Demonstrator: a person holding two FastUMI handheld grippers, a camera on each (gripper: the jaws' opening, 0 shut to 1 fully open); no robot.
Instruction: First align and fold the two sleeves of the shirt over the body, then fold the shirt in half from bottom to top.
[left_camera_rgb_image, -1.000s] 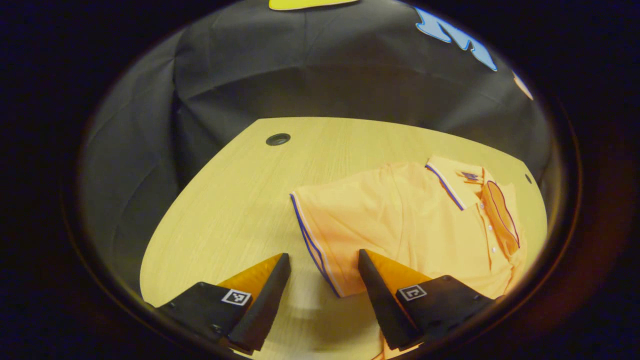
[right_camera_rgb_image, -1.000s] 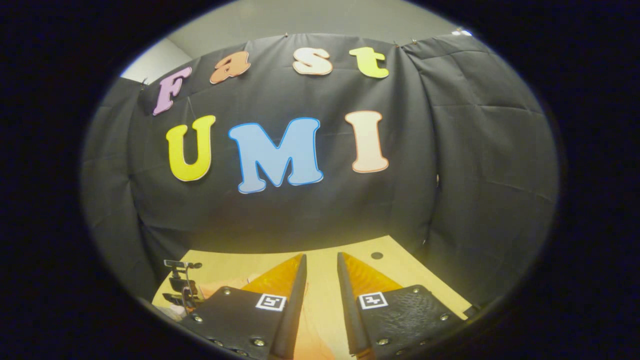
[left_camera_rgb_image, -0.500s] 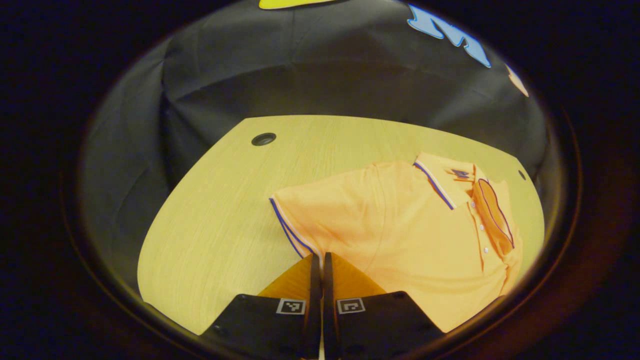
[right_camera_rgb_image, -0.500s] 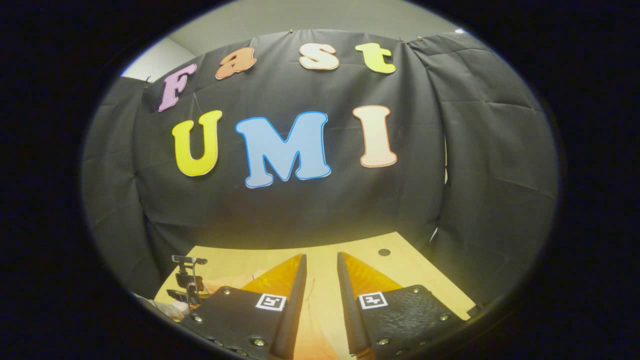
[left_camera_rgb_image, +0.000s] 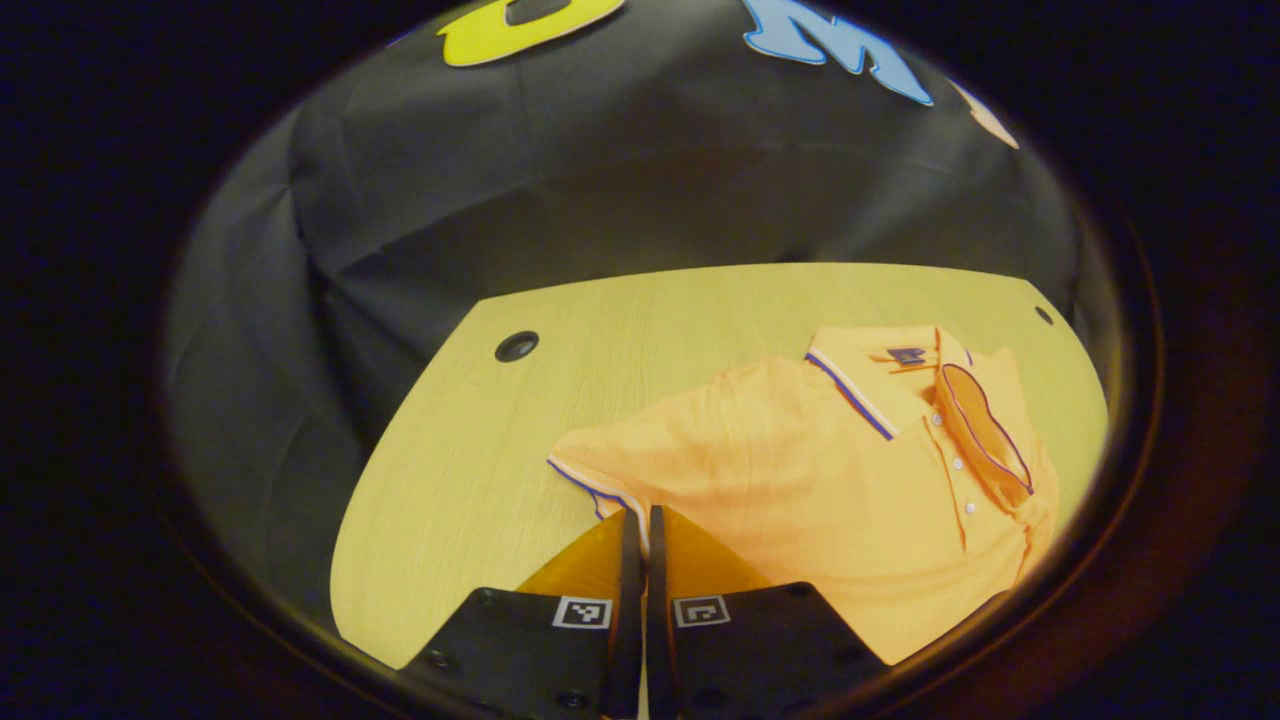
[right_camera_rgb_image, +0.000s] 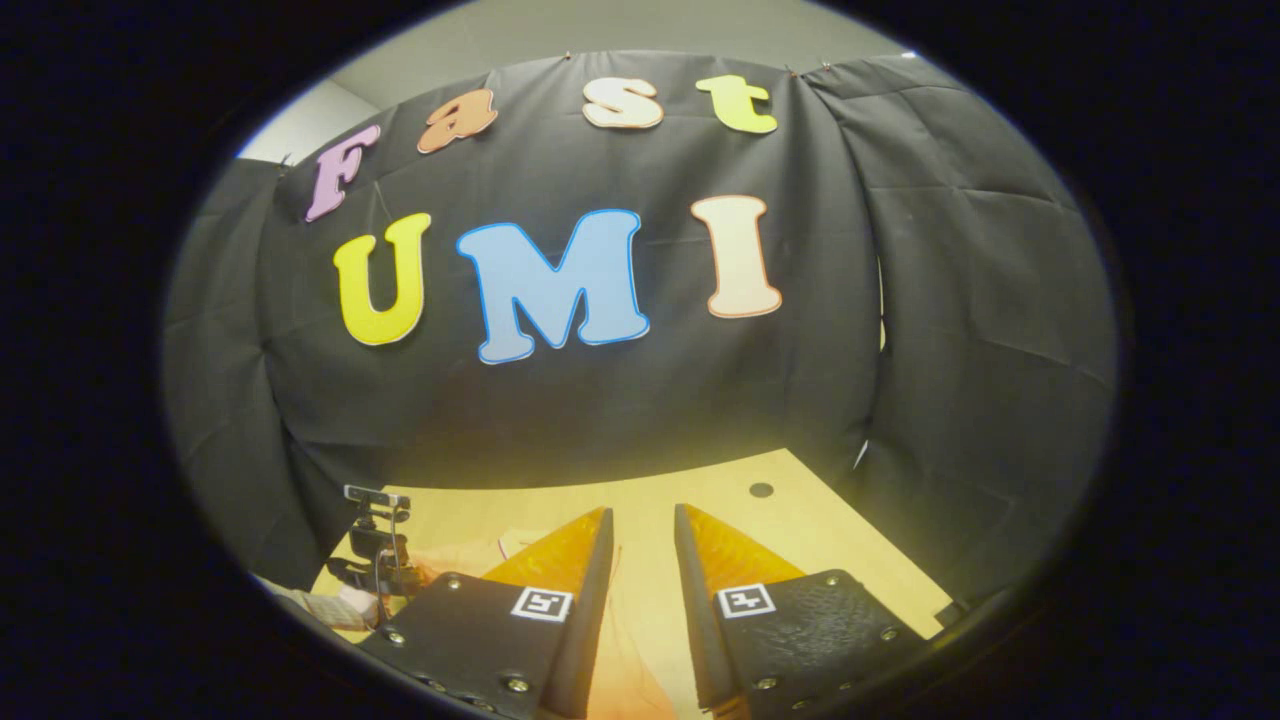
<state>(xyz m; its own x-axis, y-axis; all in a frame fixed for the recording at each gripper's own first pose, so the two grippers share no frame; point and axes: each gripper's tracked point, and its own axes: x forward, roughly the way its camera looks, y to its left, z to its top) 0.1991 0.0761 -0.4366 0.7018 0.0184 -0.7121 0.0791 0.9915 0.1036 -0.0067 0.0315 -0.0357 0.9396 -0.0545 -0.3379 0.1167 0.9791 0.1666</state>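
Observation:
An orange polo shirt (left_camera_rgb_image: 850, 480) with blue-trimmed collar and cuffs lies front up on the wooden table (left_camera_rgb_image: 470, 470), collar toward the far edge. My left gripper (left_camera_rgb_image: 637, 515) is shut on the blue-trimmed cuff of the near sleeve (left_camera_rgb_image: 600, 485), which rises off the table in a peak. On the shirt's other side a trimmed oval piece (left_camera_rgb_image: 985, 430) lies folded over the body. In the right gripper view my right gripper (right_camera_rgb_image: 642, 512) points up at the booth wall with its fingers slightly apart. Orange cloth (right_camera_rgb_image: 625, 650) shows low in the gap.
A round cable hole (left_camera_rgb_image: 516, 346) sits at the table's far left, and a smaller hole (left_camera_rgb_image: 1043, 315) lies near the far right corner. A small camera on a stand (right_camera_rgb_image: 375, 535) stands at the table's left edge in the right gripper view. Black cloth walls enclose the table.
My left gripper closed on the sleeve cuff and has since lifted it, so the sleeve now peaks off the table. The right gripper only shifted slightly.

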